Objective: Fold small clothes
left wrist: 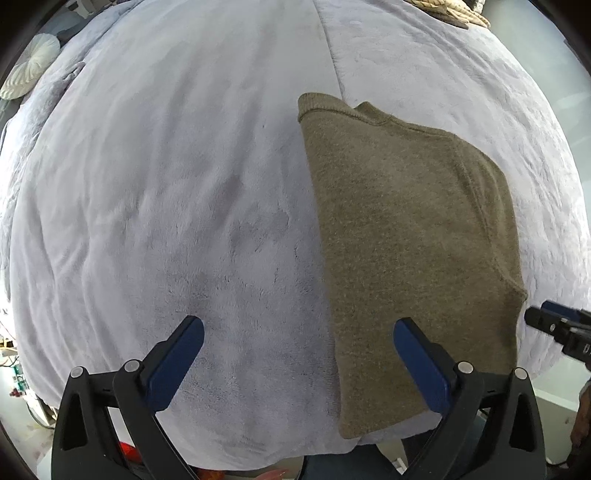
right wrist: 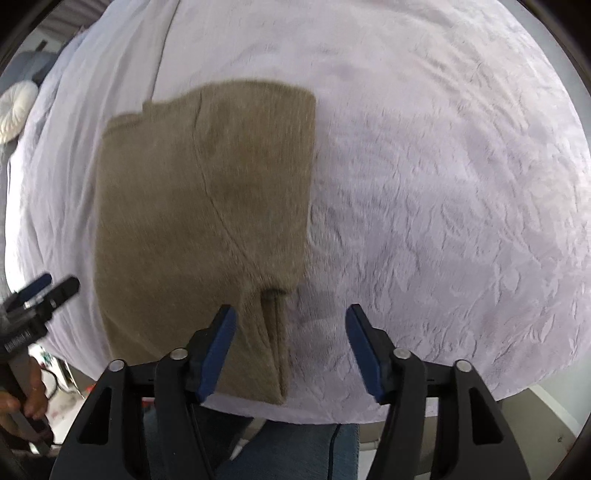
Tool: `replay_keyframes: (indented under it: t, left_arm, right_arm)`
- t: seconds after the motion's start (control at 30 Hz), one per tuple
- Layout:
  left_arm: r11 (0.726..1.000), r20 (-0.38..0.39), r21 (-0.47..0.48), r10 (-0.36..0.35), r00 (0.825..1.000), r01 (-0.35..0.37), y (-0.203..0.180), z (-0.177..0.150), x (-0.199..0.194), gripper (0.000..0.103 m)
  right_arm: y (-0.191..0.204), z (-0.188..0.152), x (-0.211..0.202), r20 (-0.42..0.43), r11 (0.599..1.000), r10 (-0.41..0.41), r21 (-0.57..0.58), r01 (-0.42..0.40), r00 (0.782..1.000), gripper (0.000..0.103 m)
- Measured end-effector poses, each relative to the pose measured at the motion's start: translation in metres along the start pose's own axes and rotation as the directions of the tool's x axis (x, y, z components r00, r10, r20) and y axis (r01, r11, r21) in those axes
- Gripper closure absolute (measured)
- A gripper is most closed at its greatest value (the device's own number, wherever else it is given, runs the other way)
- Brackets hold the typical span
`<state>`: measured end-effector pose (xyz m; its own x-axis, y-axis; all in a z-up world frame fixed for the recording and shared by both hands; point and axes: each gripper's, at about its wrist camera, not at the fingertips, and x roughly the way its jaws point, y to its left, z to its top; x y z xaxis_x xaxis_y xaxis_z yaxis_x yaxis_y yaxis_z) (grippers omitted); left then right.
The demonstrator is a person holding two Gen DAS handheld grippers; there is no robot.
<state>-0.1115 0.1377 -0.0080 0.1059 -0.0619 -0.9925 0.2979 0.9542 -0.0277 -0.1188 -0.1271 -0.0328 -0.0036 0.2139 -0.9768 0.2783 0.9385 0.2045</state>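
An olive-brown knitted garment lies folded lengthwise on the pale lilac bedspread, running from the near edge towards the middle. It also shows in the right wrist view, with a sleeve seam and a fold at its near right corner. My left gripper is open and empty above the bedspread, its right finger over the garment's left edge. My right gripper is open and empty above the garment's near right corner. Each gripper shows at the edge of the other's view: the right, the left.
The bedspread covers the bed; its near edge drops off just behind the grippers. A round white cushion lies at the far left. A woven tan item lies at the far edge. The person's jeans show below.
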Motion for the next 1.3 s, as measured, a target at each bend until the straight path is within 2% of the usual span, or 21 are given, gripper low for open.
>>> replay_keyframes:
  t: [0.13, 0.3, 0.4, 0.43, 0.47, 0.87, 1.3]
  left_arm:
    - [1.000, 0.037, -0.004, 0.031, 0.999, -0.031, -0.002, 0.005, -0.011, 0.000]
    - [0.999, 0.055, -0.034, -0.005, 0.998, 0.007, 0.002, 0.014, -0.025, 0.000]
    - [0.999, 0.062, -0.034, 0.020, 0.998, -0.018, -0.001, 0.016, -0.029, 0.000]
    - [0.999, 0.066, -0.033, 0.025, 0.998, -0.023, -0.002, 0.017, -0.031, 0.000]
    - [0.999, 0.073, -0.038, 0.029, 0.997, -0.026, -0.004, 0.017, -0.035, 0.000]
    - [0.998, 0.123, -0.056, 0.035, 0.992, -0.028, -0.006, 0.025, -0.057, 0.000]
    - [0.999, 0.124, -0.040, 0.036, 0.992, -0.032, -0.009, 0.026, -0.057, 0.000]
  right_arm:
    - [0.008, 0.011, -0.019, 0.056, 1.000, -0.010, 0.000, 0.010, 0.998, 0.025]
    - [0.023, 0.022, -0.045, 0.148, 0.998, -0.063, -0.007, 0.065, 0.987, 0.016]
    - [0.027, 0.016, -0.049, 0.183, 0.997, -0.069, -0.008, 0.071, 0.981, 0.016]
    - [0.029, 0.016, -0.051, 0.186, 0.997, -0.073, -0.006, 0.075, 0.980, 0.004]
    - [0.030, 0.016, -0.055, 0.189, 0.997, -0.074, -0.001, 0.076, 0.979, 0.001]
    - [0.040, 0.021, -0.065, 0.200, 0.996, -0.088, 0.013, 0.088, 0.976, 0.000]
    - [0.042, 0.021, -0.067, 0.202, 0.995, -0.099, 0.014, 0.098, 0.974, 0.000]
